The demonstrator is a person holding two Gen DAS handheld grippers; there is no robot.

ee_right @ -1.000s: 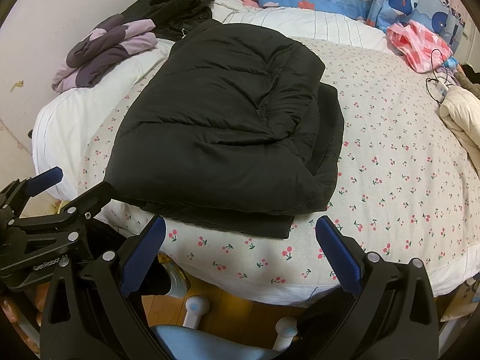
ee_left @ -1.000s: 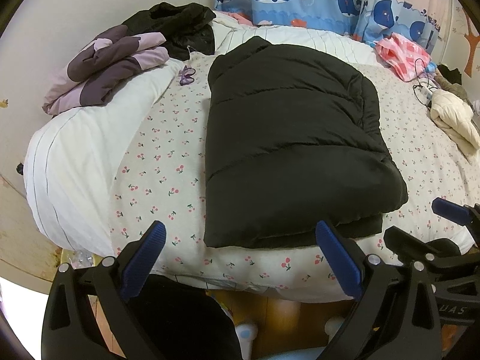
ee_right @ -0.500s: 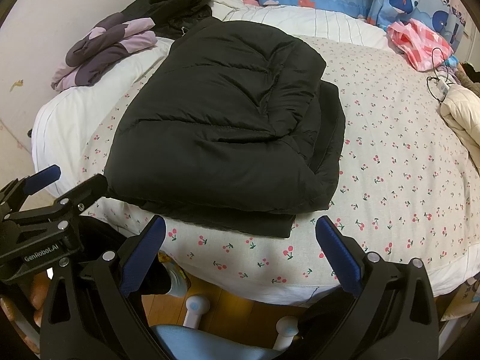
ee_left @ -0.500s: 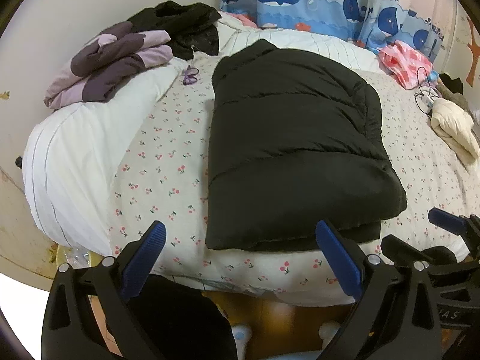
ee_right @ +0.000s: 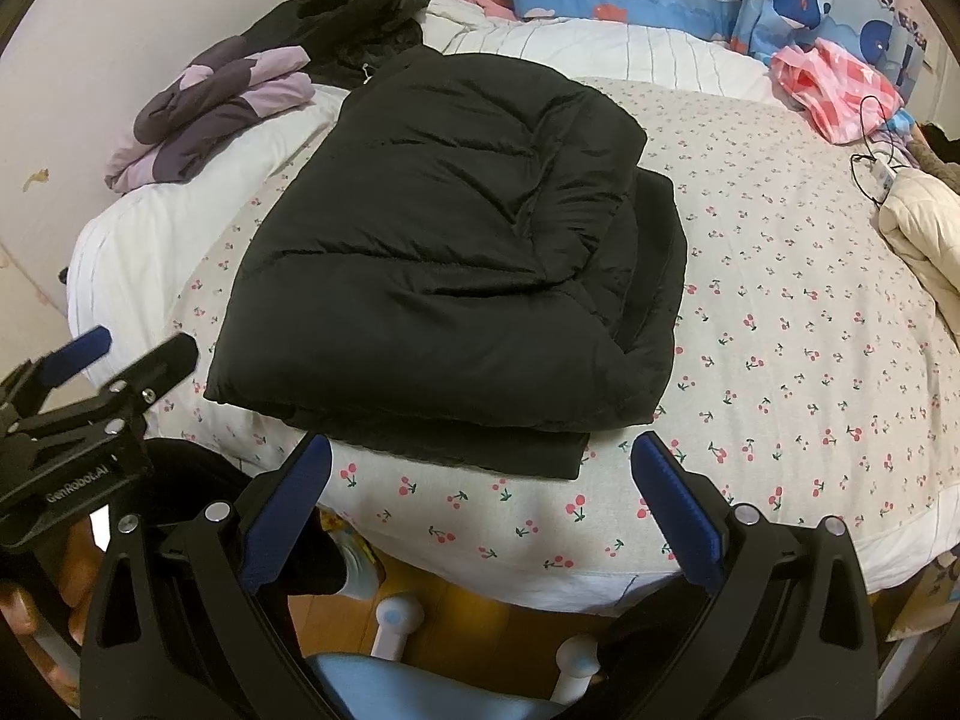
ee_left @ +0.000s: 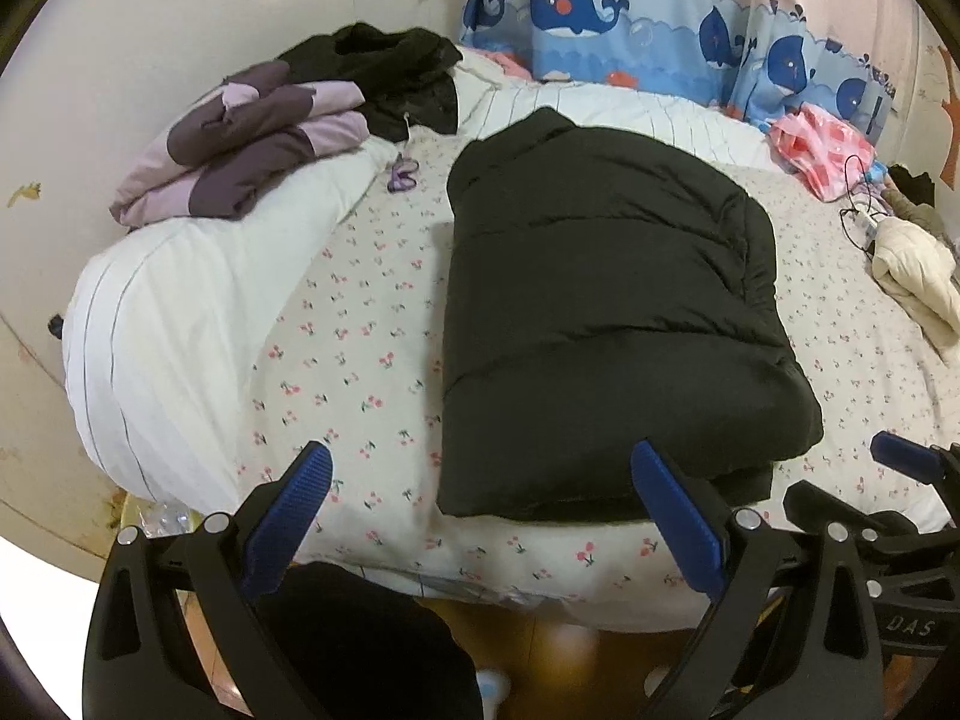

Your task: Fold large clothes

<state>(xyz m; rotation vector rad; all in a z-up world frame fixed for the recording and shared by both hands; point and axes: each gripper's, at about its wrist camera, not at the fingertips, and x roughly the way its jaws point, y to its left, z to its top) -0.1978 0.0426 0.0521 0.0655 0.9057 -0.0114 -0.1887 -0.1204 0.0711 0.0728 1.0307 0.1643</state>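
Broadly, progress: the fold was judged to be all but finished, with nothing gripped by either tool.
Far left, done pile: a purple and lilac garment (ee_left: 240,147) was seen folded on the white quilt (ee_left: 156,312), with a crumpled black garment (ee_left: 390,75) touching it behind; whether that black one had been folded could not be told.
Left gripper (ee_left: 480,516): its jaws were spread wide and nothing was held; it was kept off the near edge of the bed, short of the jacket's hem.
Centre, task item: the black puffer jacket (ee_right: 444,240) was found lying flat on the cherry-print sheet (ee_right: 780,330), folded into a thick rectangle, collar end away from the cameras.
Jacket, right side: a lower layer was seen sticking out past the upper one along the right edge and at the near corner, so the stack was judged not quite square.
Right gripper (ee_right: 480,516): it too was spread wide and empty, held off the bed edge in front of the jacket's near hem.
Far right, still to do: a cream padded garment (ee_left: 912,276) and a pink patterned cloth (ee_left: 822,150) were seen lying bunched, apparently unfolded.
What was left, as judged: the protruding layer to be tucked or evened, the jacket perhaps to be moved to the pile, and the bunched pieces to be taken up.
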